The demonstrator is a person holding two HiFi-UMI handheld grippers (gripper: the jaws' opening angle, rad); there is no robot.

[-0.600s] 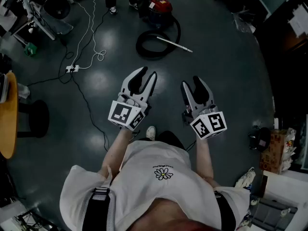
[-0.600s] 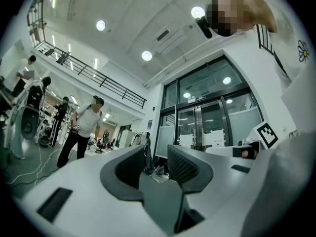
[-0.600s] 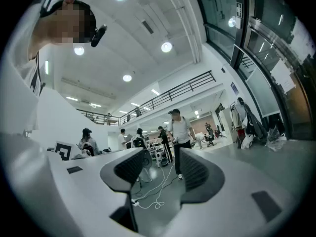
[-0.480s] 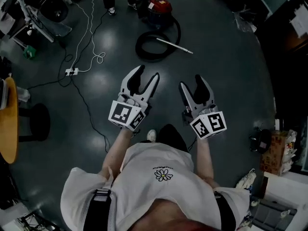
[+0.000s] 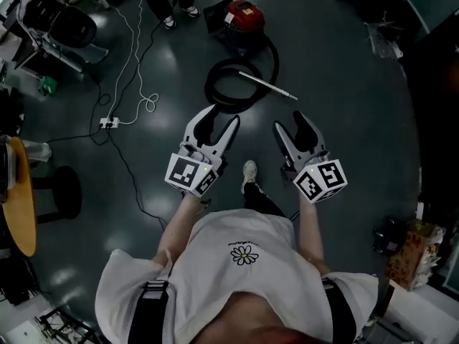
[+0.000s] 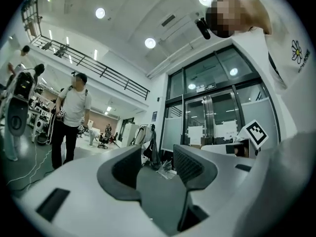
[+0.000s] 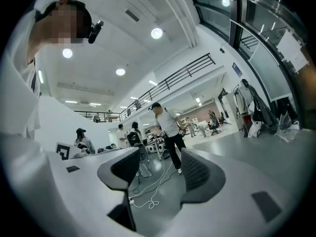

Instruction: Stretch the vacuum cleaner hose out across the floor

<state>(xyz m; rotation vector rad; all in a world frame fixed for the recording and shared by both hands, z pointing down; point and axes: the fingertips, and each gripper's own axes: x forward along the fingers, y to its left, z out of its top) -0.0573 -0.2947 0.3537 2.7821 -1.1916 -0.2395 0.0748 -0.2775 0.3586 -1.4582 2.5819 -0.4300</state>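
Observation:
The red vacuum cleaner (image 5: pixel 244 13) stands on the dark floor at the top of the head view. Its black hose (image 5: pixel 231 84) lies coiled in a loop just in front of it, and a metal wand (image 5: pixel 267 85) rests across the loop. My left gripper (image 5: pixel 221 119) and right gripper (image 5: pixel 290 124) are held side by side in the air, short of the coil and apart from it. Both point level, with jaws open and nothing between them. The left gripper (image 6: pixel 155 164) looks at glass doors and the right gripper (image 7: pixel 160 169) at the hall. Neither gripper view shows the hose.
A white cable (image 5: pixel 136 63) runs to a power strip (image 5: pixel 107 122) left of the hose, and a black cable trails nearby. A standing person (image 5: pixel 172 6) is beside the vacuum. A yellow round table (image 5: pixel 21 199) and black stool (image 5: pixel 61 192) are at left, a cardboard box (image 5: pixel 409 253) at right.
The vacuum and hose coil now sit lower in the head view, nearer my grippers. A white shoe has stepped forward between my arms. Both grippers kept their pose.

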